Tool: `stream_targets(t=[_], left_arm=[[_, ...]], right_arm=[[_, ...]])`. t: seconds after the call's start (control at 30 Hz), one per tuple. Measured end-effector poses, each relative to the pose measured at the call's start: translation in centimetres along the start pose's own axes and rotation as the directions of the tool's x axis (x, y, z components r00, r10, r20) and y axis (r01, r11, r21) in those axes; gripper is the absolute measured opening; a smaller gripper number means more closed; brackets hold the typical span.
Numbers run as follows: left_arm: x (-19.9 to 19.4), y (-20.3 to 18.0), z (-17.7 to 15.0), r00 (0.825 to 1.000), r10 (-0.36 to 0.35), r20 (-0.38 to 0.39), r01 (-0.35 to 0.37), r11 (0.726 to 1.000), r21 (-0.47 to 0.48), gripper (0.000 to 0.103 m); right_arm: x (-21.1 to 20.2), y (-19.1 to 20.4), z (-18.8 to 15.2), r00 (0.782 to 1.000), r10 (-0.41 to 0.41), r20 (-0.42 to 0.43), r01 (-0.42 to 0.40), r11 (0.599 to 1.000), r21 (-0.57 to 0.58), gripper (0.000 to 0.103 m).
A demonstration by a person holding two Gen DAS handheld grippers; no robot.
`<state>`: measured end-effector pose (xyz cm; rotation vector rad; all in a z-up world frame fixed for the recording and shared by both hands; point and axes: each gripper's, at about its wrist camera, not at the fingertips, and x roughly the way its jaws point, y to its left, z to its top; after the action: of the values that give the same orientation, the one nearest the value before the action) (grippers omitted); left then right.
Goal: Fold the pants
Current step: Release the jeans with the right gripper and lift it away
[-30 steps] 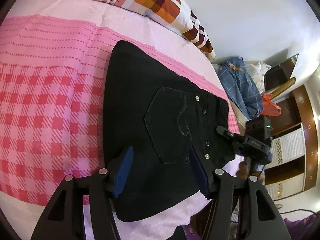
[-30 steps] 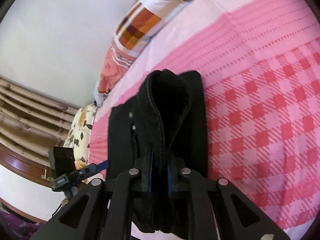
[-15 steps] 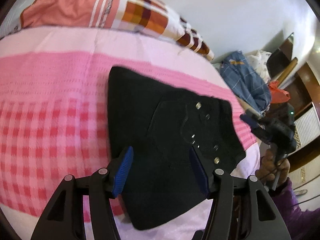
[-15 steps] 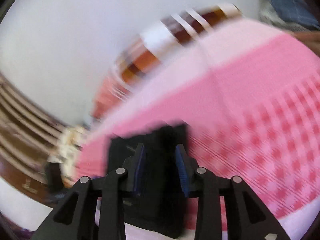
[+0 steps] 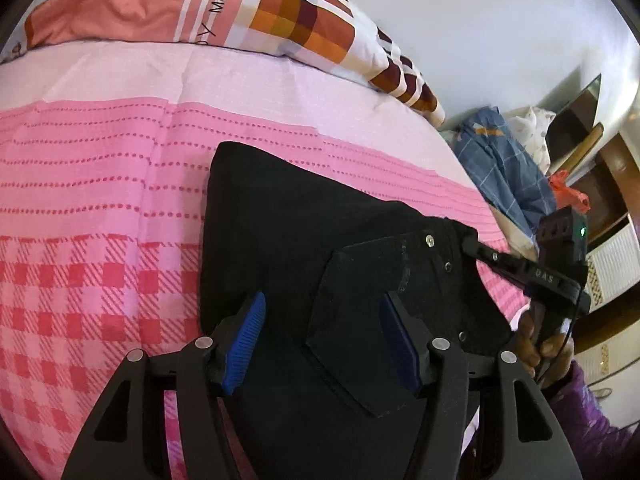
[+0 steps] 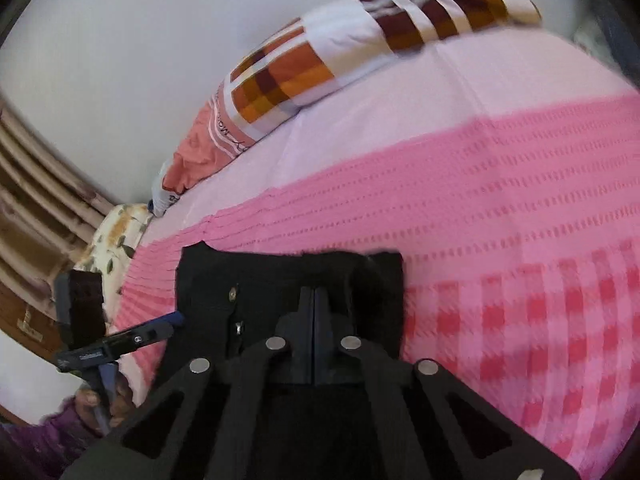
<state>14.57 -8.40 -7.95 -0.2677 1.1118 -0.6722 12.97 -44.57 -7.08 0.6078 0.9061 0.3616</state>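
The black pants [image 5: 288, 248] lie folded into a compact stack on the pink bed, back pocket with metal studs facing up. My left gripper [image 5: 320, 340] is open, its blue pads spread over the near part of the pants, holding nothing. In the right wrist view the pants [image 6: 280, 280] lie flat below my right gripper [image 6: 315, 296], whose fingers are pressed together with nothing between them. The right gripper also shows in the left wrist view [image 5: 480, 252] at the pants' right edge.
A pink checked bedsheet [image 5: 100, 220] covers the bed. A patterned pillow [image 5: 248, 12] lies at the head by the white wall. A pile of blue clothes [image 5: 504, 168] and wooden furniture [image 5: 608, 184] stand off the bed's right side.
My right gripper let go of the folded pants edge, opened, then closed empty and pulled back. The pants now lie flat. My left gripper stayed open above them.
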Motion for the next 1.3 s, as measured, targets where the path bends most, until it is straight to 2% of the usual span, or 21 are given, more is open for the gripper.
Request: stream_targets(t=[0.03, 0.07, 0.13, 0.23, 0.3, 0.37, 0.43, 0.53, 0.57, 0.67, 0.73, 0.77, 0.83, 0.93, 0.97, 1.1, 1.23, 1.3], left_arm=[[-0.3, -0.1, 0.0, 1.000, 0.002, 0.002, -0.002, 1.000, -0.001, 0.060], [-0.7, -0.2, -0.1, 1.000, 0.005, 0.005, -0.005, 1.000, -0.002, 0.061], [-1.5, -0.3, -0.6, 1.000, -0.008, 0.017, 0.008, 1.000, -0.013, 0.061], [-2.8, -0.8, -2.1, 0.999, -0.028, 0.031, 0.029, 0.999, -0.022, 0.061], [-3.1, -1.1, -3.4, 0.999, -0.018, 0.035, 0.018, 1.000, -0.011, 0.061], [-2.6, -1.4, -4.6, 1.000, 0.005, 0.022, -0.005, 1.000, 0.017, 0.061], [-1.8, -1.9, -5.4, 0.999, 0.051, 0.010, -0.051, 0.996, 0.076, 0.061], [-2.1, -3.2, -5.4, 0.993, 0.116, 0.028, -0.119, 0.986, 0.114, 0.061], [-2.5, -3.8, -5.3, 0.988, 0.150, 0.045, -0.155, 0.980, 0.127, 0.061], [-3.6, -5.3, -5.0, 0.961, 0.250, 0.120, -0.267, 0.951, 0.155, 0.065], [-4.3, -6.0, -4.7, 0.937, 0.304, 0.170, -0.330, 0.932, 0.151, 0.083], [-4.6, -6.3, -4.6, 0.925, 0.329, 0.191, -0.359, 0.922, 0.146, 0.084], [-5.3, -7.0, -4.7, 0.900, 0.366, 0.236, -0.405, 0.903, 0.145, 0.085], [-5.9, -7.8, -4.5, 0.853, 0.444, 0.274, -0.494, 0.857, 0.147, 0.089], [-6.2, -8.1, -4.5, 0.843, 0.455, 0.287, -0.509, 0.848, 0.149, 0.089], [-7.1, -8.9, -4.6, 0.815, 0.482, 0.321, -0.547, 0.823, 0.151, 0.093], [-7.7, -9.5, -4.8, 0.797, 0.498, 0.341, -0.572, 0.803, 0.165, 0.095], [-7.8, -9.7, -5.0, 0.789, 0.506, 0.349, -0.584, 0.793, 0.171, 0.096]], right_arm=[[-0.8, 0.0, -0.2, 1.000, 0.014, 0.020, -0.014, 1.000, 0.012, 0.002], [-2.1, 0.5, -0.8, 0.998, 0.031, 0.056, -0.031, 1.000, 0.002, 0.010], [-4.2, 1.4, -2.1, 0.994, 0.050, 0.094, -0.049, 0.999, -0.020, 0.011], [-5.5, 2.8, -5.6, 0.995, 0.088, 0.050, -0.086, 0.995, -0.058, 0.011], [-5.2, 3.6, -8.5, 1.000, 0.028, -0.011, -0.029, 0.990, -0.136, 0.011], [-4.5, 2.8, -10.2, 0.999, -0.045, -0.007, 0.043, 0.986, -0.161, 0.002], [-4.5, 1.2, -10.0, 1.000, 0.019, -0.003, -0.019, 0.999, -0.051, 0.000], [-4.6, 2.4, -9.5, 0.999, -0.048, -0.010, 0.047, 0.995, -0.092, 0.000], [-5.0, 3.5, -9.3, 0.997, -0.076, 0.007, 0.076, 0.991, -0.111, 0.008], [-6.8, 7.0, -9.1, 0.989, -0.106, 0.103, 0.123, 0.977, -0.173, 0.012], [-6.9, 9.7, -9.1, 0.971, -0.186, 0.154, 0.216, 0.953, -0.213, 0.024], [-6.8, 10.9, -9.1, 0.961, -0.218, 0.167, 0.252, 0.943, -0.218, 0.033], [-6.4, 12.5, -9.4, 0.957, -0.239, 0.164, 0.273, 0.935, -0.229, 0.035], [-5.5, 14.5, -10.2, 0.942, -0.302, 0.146, 0.331, 0.910, -0.251, 0.035], [-5.5, 14.8, -10.5, 0.945, -0.297, 0.137, 0.324, 0.912, -0.252, 0.035], [-5.6, 15.7, -10.8, 0.952, -0.274, 0.138, 0.301, 0.925, -0.234, 0.041], [-5.8, 16.0, -10.9, 0.951, -0.271, 0.148, 0.298, 0.929, -0.218, 0.042], [-6.0, 15.7, -11.0, 0.941, -0.296, 0.163, 0.325, 0.925, -0.198, 0.050]])
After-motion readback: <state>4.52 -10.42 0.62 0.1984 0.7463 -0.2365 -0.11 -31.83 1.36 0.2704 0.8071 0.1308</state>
